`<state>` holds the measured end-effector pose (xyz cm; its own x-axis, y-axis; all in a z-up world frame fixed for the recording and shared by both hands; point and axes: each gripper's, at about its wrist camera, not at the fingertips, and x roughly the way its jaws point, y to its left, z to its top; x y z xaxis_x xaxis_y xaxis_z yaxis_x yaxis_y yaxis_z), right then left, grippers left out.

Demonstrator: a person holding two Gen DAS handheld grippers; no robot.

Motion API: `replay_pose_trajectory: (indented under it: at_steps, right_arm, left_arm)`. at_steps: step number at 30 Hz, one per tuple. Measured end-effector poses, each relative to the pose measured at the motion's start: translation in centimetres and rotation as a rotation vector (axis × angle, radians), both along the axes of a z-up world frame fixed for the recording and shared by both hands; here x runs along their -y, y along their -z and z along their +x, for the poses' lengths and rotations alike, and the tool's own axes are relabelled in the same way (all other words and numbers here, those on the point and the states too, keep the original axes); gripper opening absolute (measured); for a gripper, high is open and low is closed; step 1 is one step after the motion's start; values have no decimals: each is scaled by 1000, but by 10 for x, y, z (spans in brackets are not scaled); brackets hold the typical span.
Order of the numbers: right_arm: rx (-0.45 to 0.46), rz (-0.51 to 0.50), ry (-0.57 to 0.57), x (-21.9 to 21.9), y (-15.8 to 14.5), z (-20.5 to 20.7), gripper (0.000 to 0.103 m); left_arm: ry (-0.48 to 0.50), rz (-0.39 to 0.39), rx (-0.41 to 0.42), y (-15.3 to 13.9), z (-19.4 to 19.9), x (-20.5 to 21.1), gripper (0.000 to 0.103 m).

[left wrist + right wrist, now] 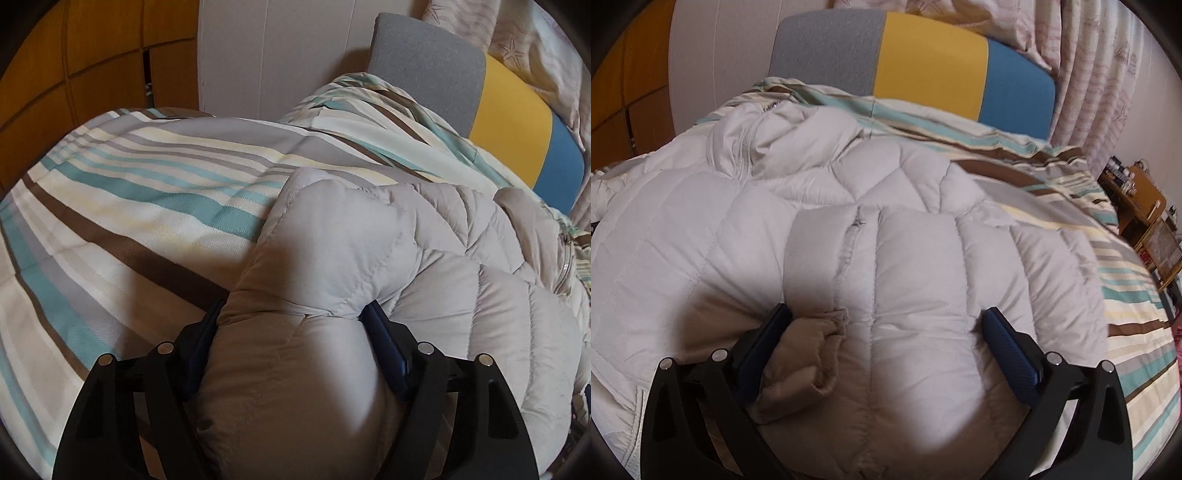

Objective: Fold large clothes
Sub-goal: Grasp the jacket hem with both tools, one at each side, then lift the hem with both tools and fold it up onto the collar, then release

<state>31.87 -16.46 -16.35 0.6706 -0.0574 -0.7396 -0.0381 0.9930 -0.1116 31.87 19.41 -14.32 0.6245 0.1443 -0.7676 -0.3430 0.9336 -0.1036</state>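
Firstly, left wrist view: left gripper [295, 317] clamped on a puffy fold of the down jacket [424, 266], blue pads pressing in from both sides at lower centre of the frame. Jacket filling the lower right, lying on the striped duvet [129, 192] that spreads across the left and centre. Cushion [517, 122] in grey, yellow and blue at upper right, wooden wardrobe [55, 74] at upper left. Likely trouble: slick, air-filled quilting squeezing out of the pads if pulled sharply, or only the outer shell caught while the bulk stays behind, leaving a lopsided fold. Duvet possibly dragged along too. No readable writing or brand.

Next, right wrist view: right gripper [886, 325] straddling a thick bulge of the same jacket at lower centre, pads wide apart yet pressed into the padding on both sides, so gripping it. Tan cuff [809, 354] bunched beside the left pad. Zipper [746, 147] visible toward upper left. Risk: cuff slipping free and flopping outside the fold; trapped air springing the fold back open. Cluttered shelf [1145, 221] at right edge, labels too small to read. No legible text elsewhere.
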Motion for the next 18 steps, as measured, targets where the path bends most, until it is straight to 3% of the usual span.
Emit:
replay_pose_trajectory:
  at_steps: [3,5,8,14,18]
  right_arm:
    - [1,12,0,2,2,0,101]
    - [1,16,1,2,1,0,101]
    - [3,23,2,4,-1,-1,101]
    - [16,18,4,2,-4,-4,101]
    - [19,32,0,6,-5,-8,101]
  left_arm:
    - [5,-2,5,-2,-2,2,77]
    - [-15,26,-7,-5,-5,3,92]
    - [-57,80,-30,-17,-16,4,96]
    - [-87,146,149,-63,-77,30,96]
    - [-138,288,299,-89,-98,44,96]
